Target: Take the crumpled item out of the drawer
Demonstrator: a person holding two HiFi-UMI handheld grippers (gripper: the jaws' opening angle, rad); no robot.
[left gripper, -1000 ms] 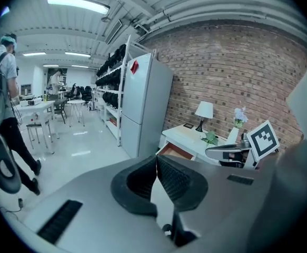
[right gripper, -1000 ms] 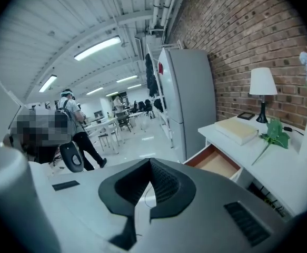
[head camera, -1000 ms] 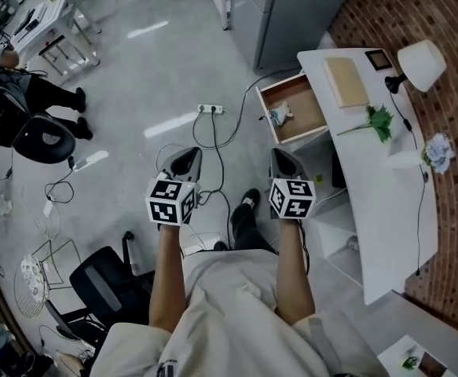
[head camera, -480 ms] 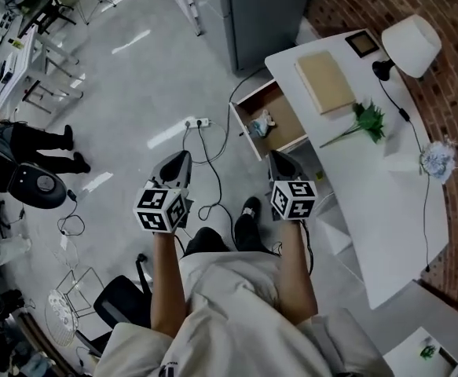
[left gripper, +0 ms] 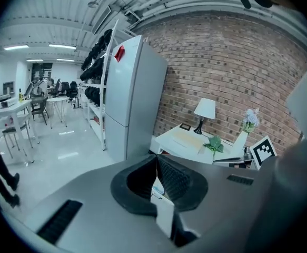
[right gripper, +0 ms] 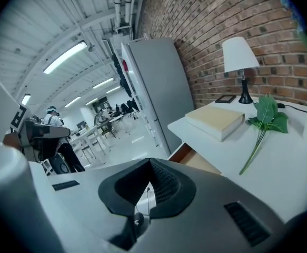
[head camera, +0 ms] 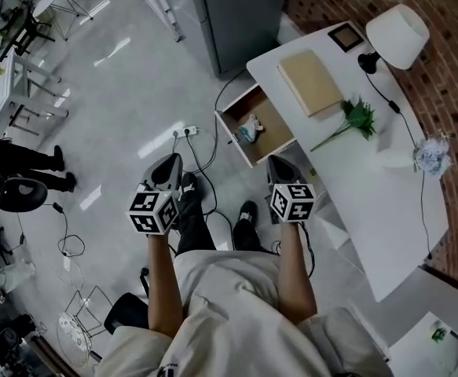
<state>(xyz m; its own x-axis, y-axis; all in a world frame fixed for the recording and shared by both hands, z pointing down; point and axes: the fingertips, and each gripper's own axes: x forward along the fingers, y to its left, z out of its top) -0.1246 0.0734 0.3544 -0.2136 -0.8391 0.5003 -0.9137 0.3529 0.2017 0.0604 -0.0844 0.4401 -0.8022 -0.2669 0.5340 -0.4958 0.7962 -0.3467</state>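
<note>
The wooden drawer [head camera: 269, 124] stands pulled out of the white desk [head camera: 370, 210], and a small pale crumpled item [head camera: 250, 129] lies in it. In the head view both grippers hang over the floor, short of the drawer. My right gripper [head camera: 276, 163] is just below the drawer's near corner, shut and empty. My left gripper [head camera: 168, 163] is further left, also shut with nothing in it. In the right gripper view the drawer [right gripper: 195, 159] shows past the closed right gripper [right gripper: 150, 165]. In the left gripper view the closed left gripper [left gripper: 156, 159] faces the desk [left gripper: 185, 138].
On the desk lie a tan book [head camera: 309, 81], a green sprig [head camera: 354, 120], a white lamp [head camera: 396, 34] and a small picture frame [head camera: 345, 35]. A grey fridge [head camera: 236, 14] stands behind the drawer. A power strip [head camera: 183, 132] and cables lie on the floor.
The desk and drawer have shifted left and lower in the head view as the person stepped and turned. Both grippers keep their stance and stay shut.
</note>
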